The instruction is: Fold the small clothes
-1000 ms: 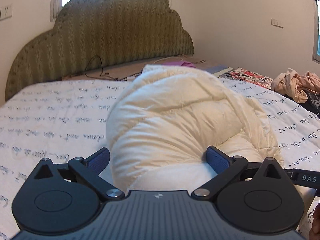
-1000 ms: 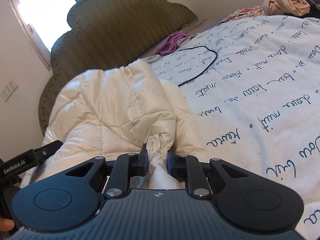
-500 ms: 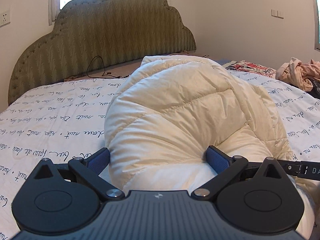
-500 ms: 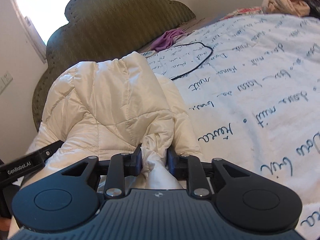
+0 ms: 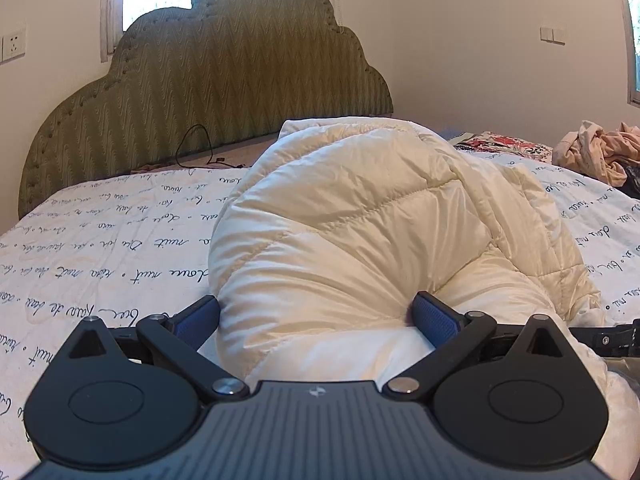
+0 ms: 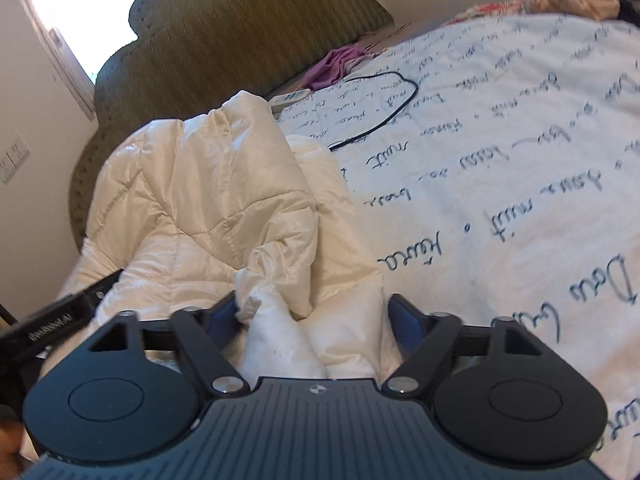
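Covering the mattress, one white bedspread (image 5: 100, 248) printed with blue script carries everything else. One green scalloped headboard (image 5: 224, 92) stands behind it. One cream quilted jacket (image 5: 352, 216) lies bunched on the bedspread, in front of the headboard. One black cable (image 6: 384, 116) loops on the bedspread beyond the jacket. Of two grippers, the left gripper (image 5: 316, 314) has its blue pads spread wide and pressing a thick roll of jacket on both sides. The right gripper (image 6: 316, 316) is opening, jacket fabric loose between its jaws. Only the right view shows one purple cloth (image 6: 336, 68) by the headboard.
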The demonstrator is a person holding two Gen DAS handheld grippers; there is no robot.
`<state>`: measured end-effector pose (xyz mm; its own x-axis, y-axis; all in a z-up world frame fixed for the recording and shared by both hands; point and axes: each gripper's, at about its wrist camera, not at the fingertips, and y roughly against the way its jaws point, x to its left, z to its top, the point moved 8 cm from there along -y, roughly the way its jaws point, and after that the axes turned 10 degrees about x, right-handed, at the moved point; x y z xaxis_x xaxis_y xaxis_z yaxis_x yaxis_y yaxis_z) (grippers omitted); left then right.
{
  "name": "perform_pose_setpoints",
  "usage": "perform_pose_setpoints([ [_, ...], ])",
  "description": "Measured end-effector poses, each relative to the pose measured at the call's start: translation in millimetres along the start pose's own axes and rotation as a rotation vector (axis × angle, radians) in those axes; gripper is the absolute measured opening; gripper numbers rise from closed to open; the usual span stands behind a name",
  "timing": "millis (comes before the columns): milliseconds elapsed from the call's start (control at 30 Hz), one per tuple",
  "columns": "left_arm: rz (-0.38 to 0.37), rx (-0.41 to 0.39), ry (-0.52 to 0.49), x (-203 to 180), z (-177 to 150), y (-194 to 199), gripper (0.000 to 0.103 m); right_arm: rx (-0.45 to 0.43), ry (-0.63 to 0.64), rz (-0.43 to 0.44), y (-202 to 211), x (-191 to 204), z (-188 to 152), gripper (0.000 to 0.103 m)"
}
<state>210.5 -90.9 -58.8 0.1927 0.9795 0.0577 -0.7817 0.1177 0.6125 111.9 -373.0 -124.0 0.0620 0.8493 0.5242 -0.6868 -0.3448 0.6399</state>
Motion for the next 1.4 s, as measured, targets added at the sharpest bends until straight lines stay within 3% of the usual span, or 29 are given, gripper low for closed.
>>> perform_pose_setpoints([
  [133,0.0,-0.004,-0.015,0.8,4.5,-3.8,0.103,0.014,-0.068,0.088,0.9,-0.2,-4.6,0.043],
  [367,0.0,-0.006,-0.062,3.6,14.0,-13.8,0.103,0.019,-0.19,0.204,6.2,2.5,-21.9,0.035],
  [567,-0.003,0.009,-0.058,9.4,13.6,-10.5,0.103,0.019,-0.188,0.204,7.4,6.4,-27.7,0.034],
  [1000,0.005,0.021,-0.054,8.5,10.1,-0.4,0.103,0.002,-0.211,0.182,1.1,-7.7,-25.6,0.047],
  [1133,0.007,0.028,-0.054,11.0,10.7,5.2,0.103,-0.005,-0.225,0.161,1.0,-10.5,-24.7,0.06],
  [1267,-0.004,0.028,-0.036,19.5,8.6,28.4,0.103,-0.015,-0.205,0.123,7.7,-10.5,-21.2,0.068],
  [1400,-0.069,0.0,-0.031,28.6,-9.8,70.9,0.103,0.01,-0.185,0.136,14.1,-14.6,-21.5,0.077],
])
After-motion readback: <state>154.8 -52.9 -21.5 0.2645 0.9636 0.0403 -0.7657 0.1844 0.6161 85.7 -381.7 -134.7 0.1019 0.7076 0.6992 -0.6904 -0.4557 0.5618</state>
